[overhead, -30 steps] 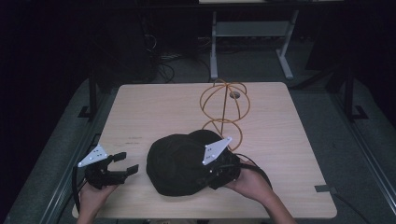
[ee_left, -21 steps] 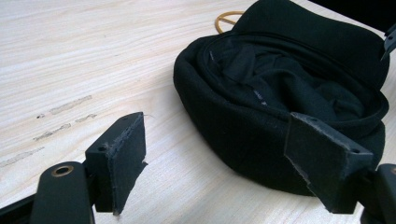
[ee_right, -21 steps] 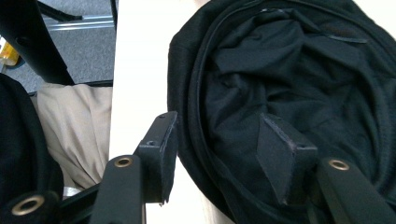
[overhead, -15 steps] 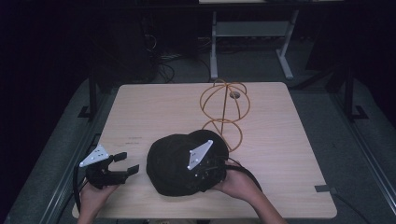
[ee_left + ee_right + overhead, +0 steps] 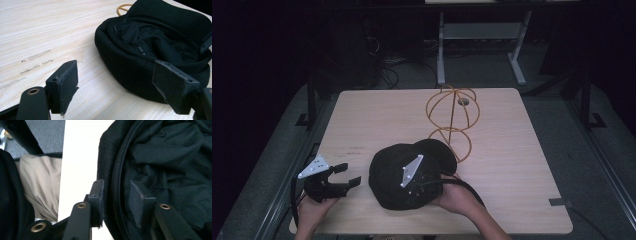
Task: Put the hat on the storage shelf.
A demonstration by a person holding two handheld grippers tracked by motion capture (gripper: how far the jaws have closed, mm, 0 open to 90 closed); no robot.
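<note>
The black cap [image 5: 399, 175] sits upside down near the table's [image 5: 512, 165] front edge, nothing inside but lining, right gripper [image 5: 116, 200] jaws just closing over its rim, left gripper [image 5: 344, 181] jaws apart beside it.

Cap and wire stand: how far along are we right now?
Done: the black cap lies upside down near the table's front edge, short of the gold wire stand. In hand: the right tool straddles the cap's rim, one pad outside, one inside, its jaws just closing. The left tool waits open beside it. Left, probably: lifting the cap onto the stand.
</note>
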